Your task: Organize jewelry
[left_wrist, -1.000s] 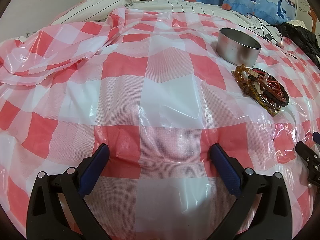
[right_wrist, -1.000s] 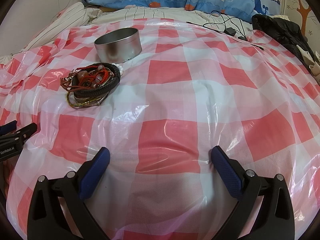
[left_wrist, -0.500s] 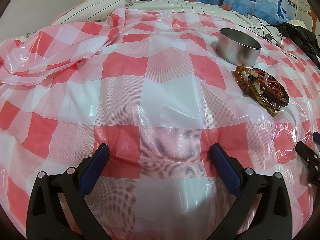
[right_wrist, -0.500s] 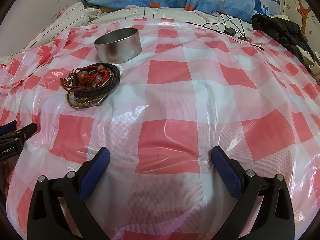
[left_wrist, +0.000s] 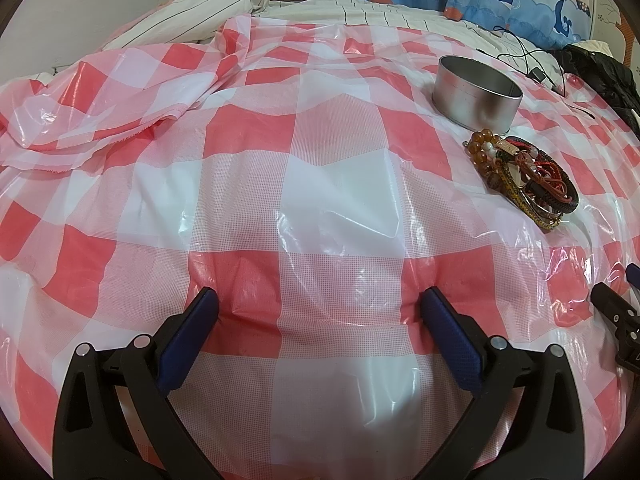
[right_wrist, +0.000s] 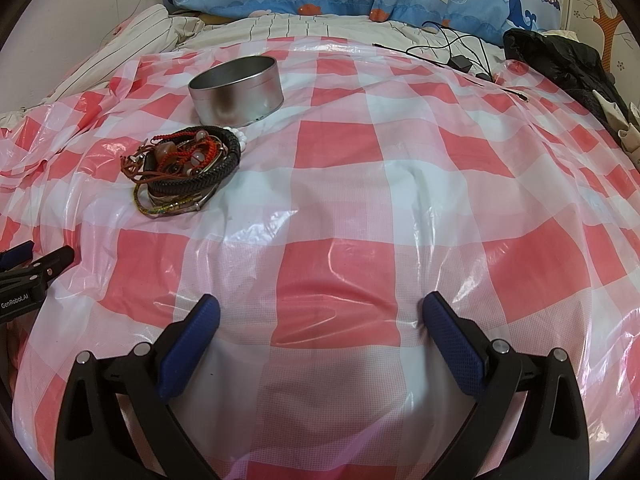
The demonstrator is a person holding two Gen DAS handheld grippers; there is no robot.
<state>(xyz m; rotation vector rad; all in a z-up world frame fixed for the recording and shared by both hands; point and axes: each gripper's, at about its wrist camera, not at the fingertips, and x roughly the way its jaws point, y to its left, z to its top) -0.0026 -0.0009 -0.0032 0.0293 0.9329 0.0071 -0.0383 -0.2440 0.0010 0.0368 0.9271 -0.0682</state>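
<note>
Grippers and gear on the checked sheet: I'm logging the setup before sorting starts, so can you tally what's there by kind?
Grippers: 2, the left gripper and the right gripper, both open and empty.
Round metal tins: 1, the silver tin.
Jewelry piles: 1, the tangled bracelet pile beside the tin; individual pieces too tangled to count.
Total: 4.

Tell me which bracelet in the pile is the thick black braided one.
The black bracelet lying on top at the pile's near-right edge; the gold-green bangles under it are thin, and the amber beads sit toward the tin.
</note>
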